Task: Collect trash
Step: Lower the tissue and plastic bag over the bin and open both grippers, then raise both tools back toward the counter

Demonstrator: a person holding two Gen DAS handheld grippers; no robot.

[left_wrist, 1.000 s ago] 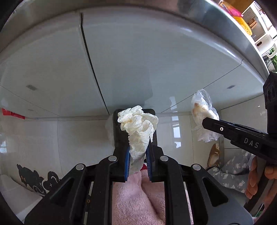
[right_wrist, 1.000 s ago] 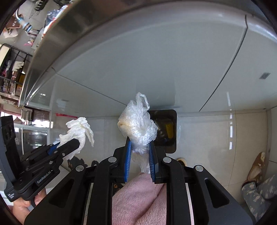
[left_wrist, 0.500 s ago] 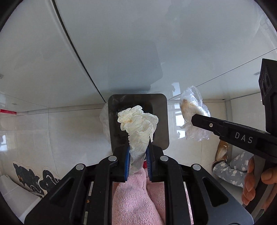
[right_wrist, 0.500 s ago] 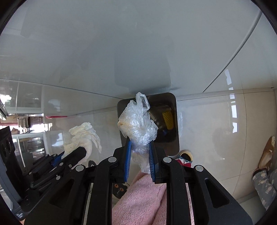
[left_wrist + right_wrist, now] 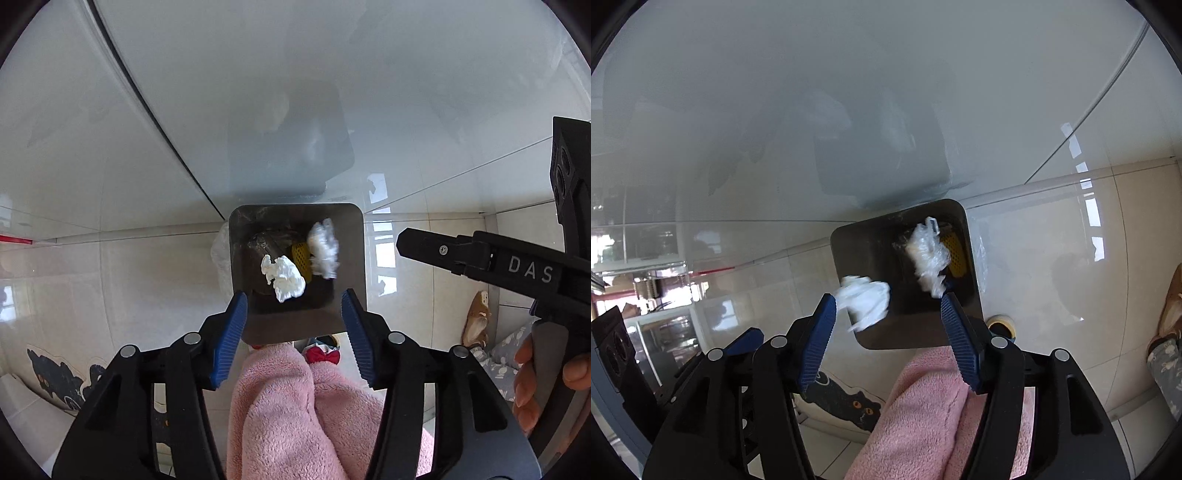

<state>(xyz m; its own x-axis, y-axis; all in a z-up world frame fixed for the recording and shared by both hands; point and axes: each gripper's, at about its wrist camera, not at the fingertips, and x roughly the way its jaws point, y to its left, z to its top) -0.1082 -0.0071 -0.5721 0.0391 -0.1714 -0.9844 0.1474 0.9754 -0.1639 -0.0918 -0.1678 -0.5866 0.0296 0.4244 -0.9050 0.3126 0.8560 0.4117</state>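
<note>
Left hand-held gripper (image 5: 293, 314): jaws wide, holding nothing, poised above the bin so a drop lands inside.
Right hand-held gripper (image 5: 888, 319): likewise spread and empty, beside the left one.
Crumpled tissue (image 5: 283, 276): loose below the left fingers, over the bin mouth (blurred, probably mid-fall).
Plastic bag wad (image 5: 929, 258): loose inside the rim outline, also blurred.
Trash bin (image 5: 354, 258): dark, square, open-topped, on the tiled floor (image 5: 110, 280) against the white cabinet front (image 5: 258, 92).
</note>
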